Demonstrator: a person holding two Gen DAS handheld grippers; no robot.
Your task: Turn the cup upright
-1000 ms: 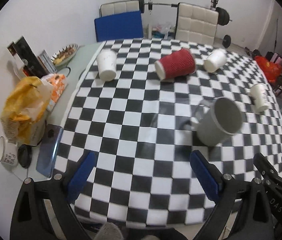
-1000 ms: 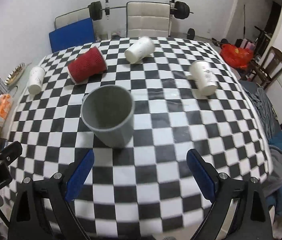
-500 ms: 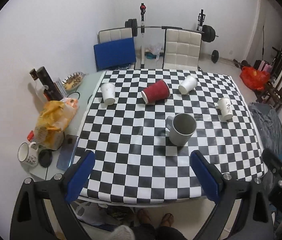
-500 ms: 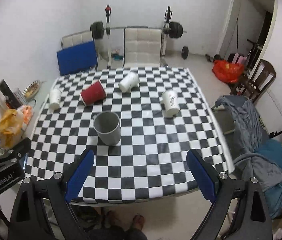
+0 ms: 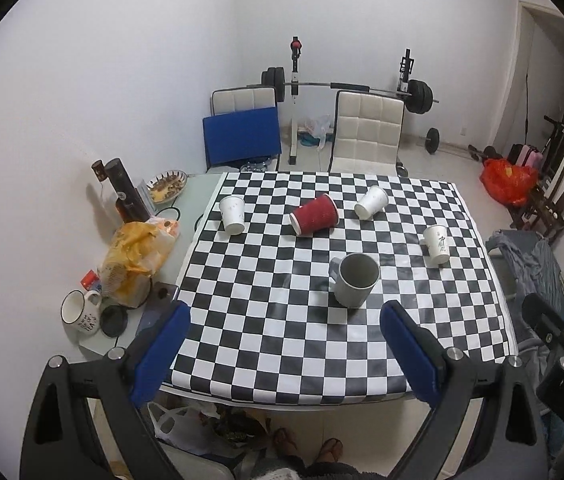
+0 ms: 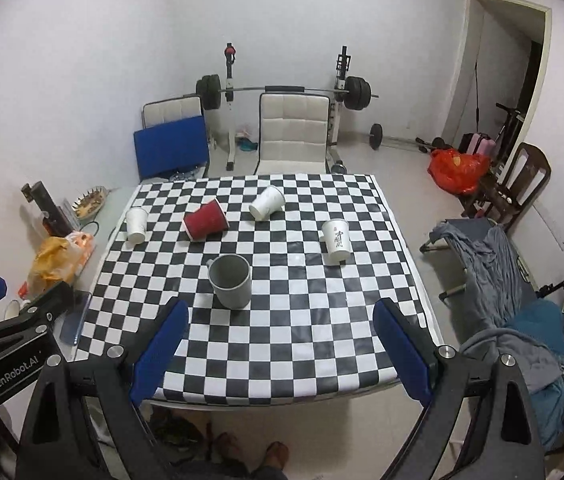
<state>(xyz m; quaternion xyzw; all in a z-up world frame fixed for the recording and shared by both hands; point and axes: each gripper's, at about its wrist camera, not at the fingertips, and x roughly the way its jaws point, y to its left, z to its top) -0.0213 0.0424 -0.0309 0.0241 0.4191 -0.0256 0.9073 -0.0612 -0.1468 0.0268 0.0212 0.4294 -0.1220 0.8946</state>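
With both tools held high and well back from the checkered tablecloth (image 5: 266, 320), nothing gripped: left gripper (image 5: 283, 344) spread wide and empty, right gripper (image 6: 280, 342) likewise wide and empty.

Grey mug (image 5: 354, 280) standing upright near mid-table, mouth up, handle toward the left side in the left wrist view; judged the task's cup, already righted, hence the stand-off of both tools. Same mug (image 6: 230, 280) confirmed upright in the right wrist view.

Remaining cups lying on their sides, apart from one another: red ribbed paper cup (image 5: 314, 215), white paper cup (image 5: 232, 214) near the left edge of the cloth, white paper cup (image 5: 371, 202) at the far side, printed white paper cup (image 5: 436, 243) near the right edge (round bodies, judged liable to roll if nudged).

Open cloth all round the mug, widest on the near side; approach from the front judged unobstructed. Left of the cloth, crowded: yellow bag (image 5: 136, 254), enamel mug (image 5: 80, 312), dark bottle box (image 5: 124, 190). Chairs and barbell rack (image 5: 345, 88) beyond the far edge.
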